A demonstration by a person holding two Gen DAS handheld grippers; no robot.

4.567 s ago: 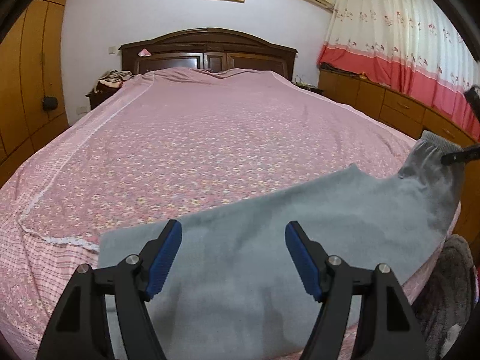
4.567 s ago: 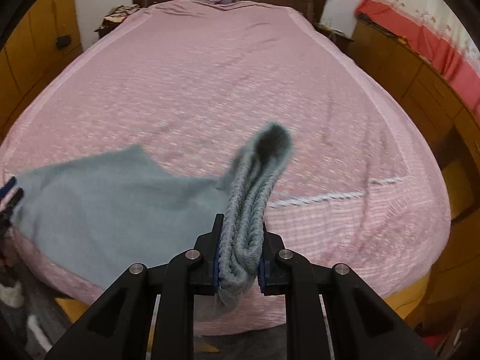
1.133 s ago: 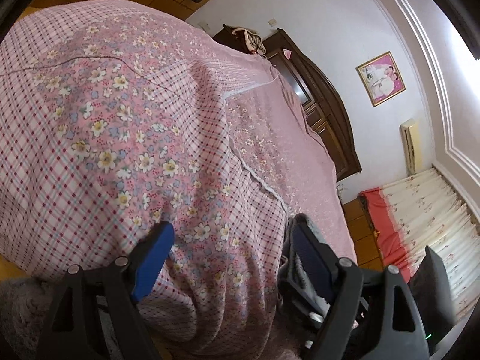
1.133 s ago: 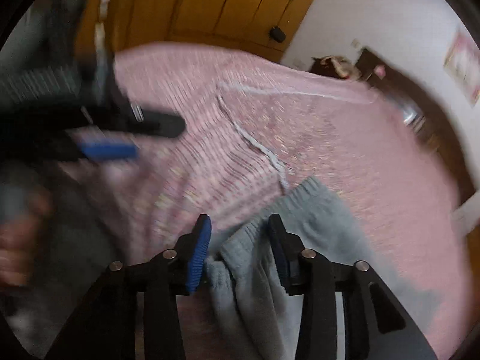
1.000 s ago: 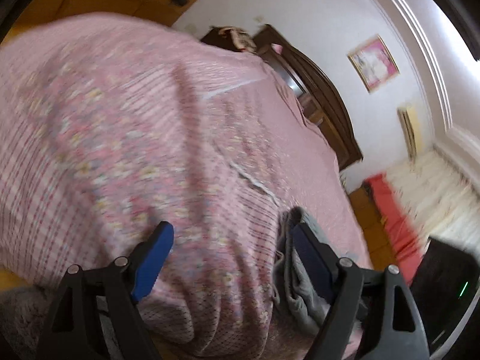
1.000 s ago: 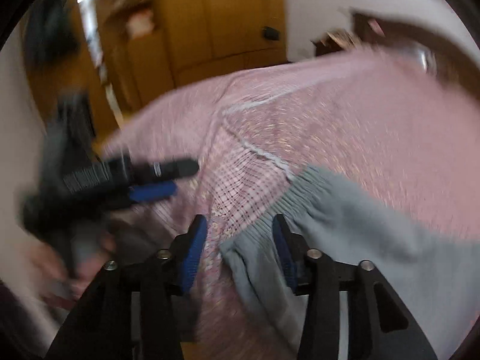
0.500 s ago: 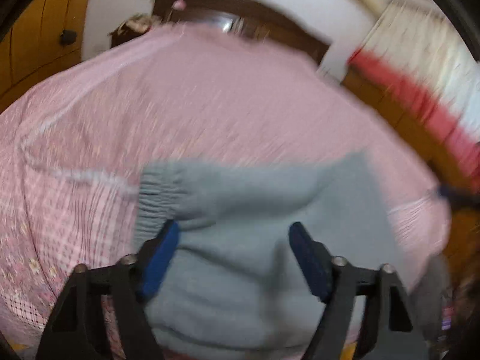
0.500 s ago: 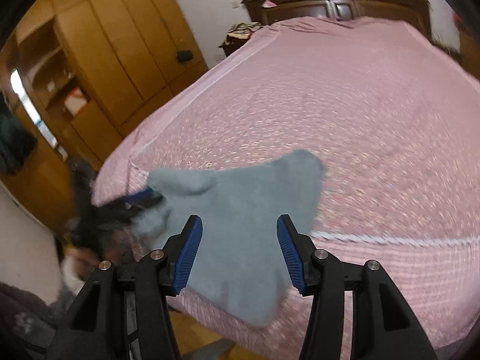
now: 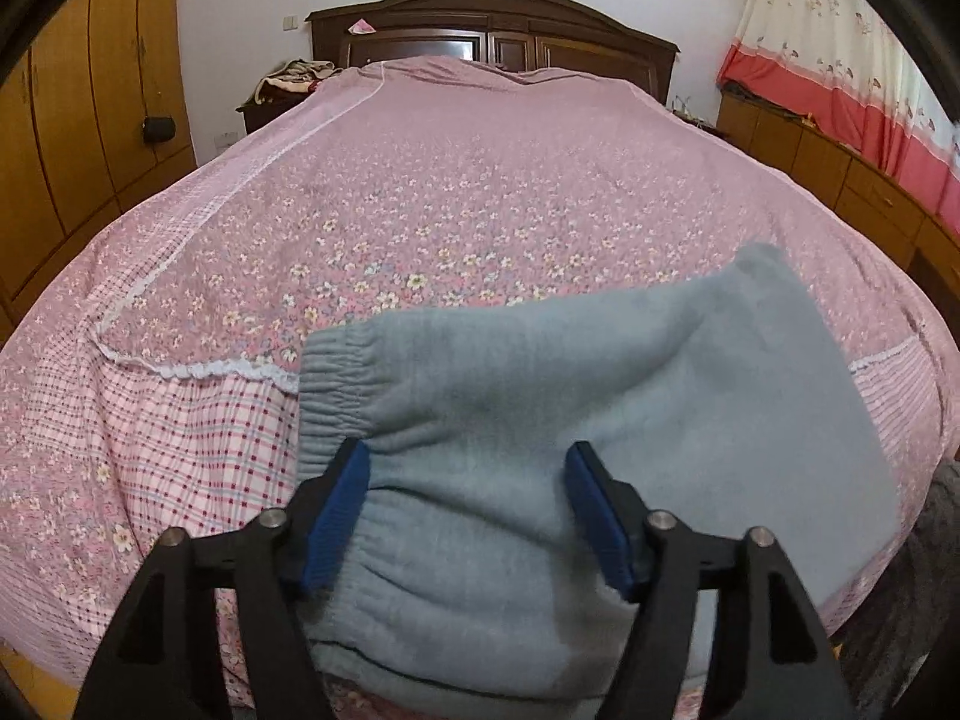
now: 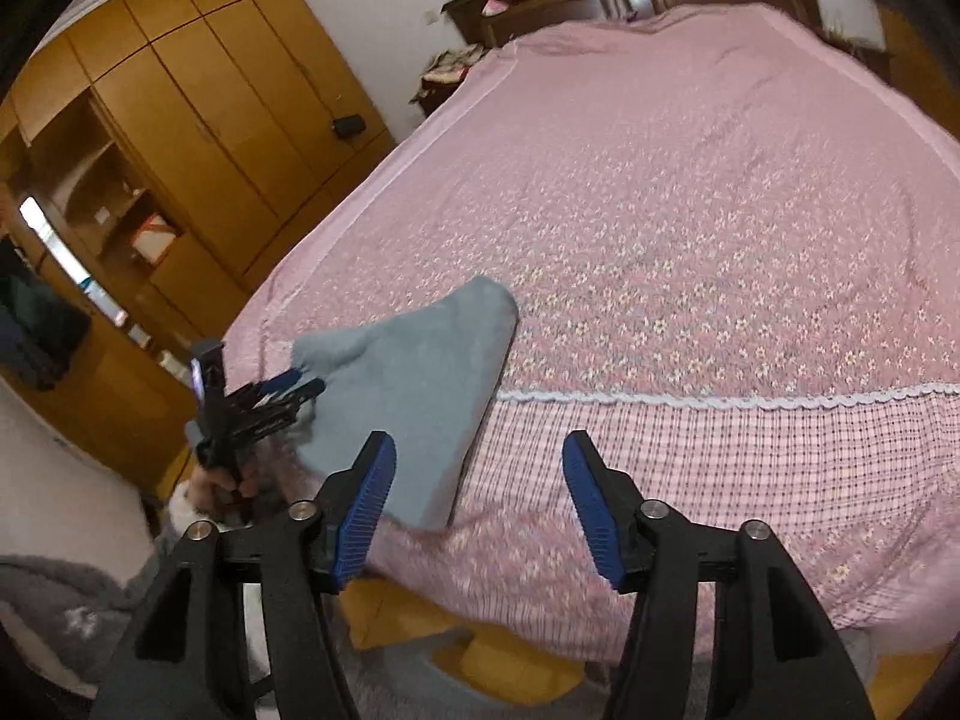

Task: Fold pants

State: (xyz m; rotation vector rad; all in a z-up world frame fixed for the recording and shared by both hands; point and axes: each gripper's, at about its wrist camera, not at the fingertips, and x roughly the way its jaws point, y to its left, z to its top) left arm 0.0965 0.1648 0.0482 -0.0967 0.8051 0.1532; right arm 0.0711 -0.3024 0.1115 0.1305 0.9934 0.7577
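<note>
Pants (image 9: 540, 420) lie folded, long axis left-right, under our spread left hand-held gripper (image 9: 468, 510); right hand-held gripper (image 10: 477, 504) spread, empty, farther off.

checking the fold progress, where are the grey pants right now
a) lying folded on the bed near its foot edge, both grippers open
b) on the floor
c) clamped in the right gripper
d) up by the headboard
a: the grey pants lie doubled over on the bed near its foot edge, while the left gripper and right gripper both stand open, holding nothing.
</note>
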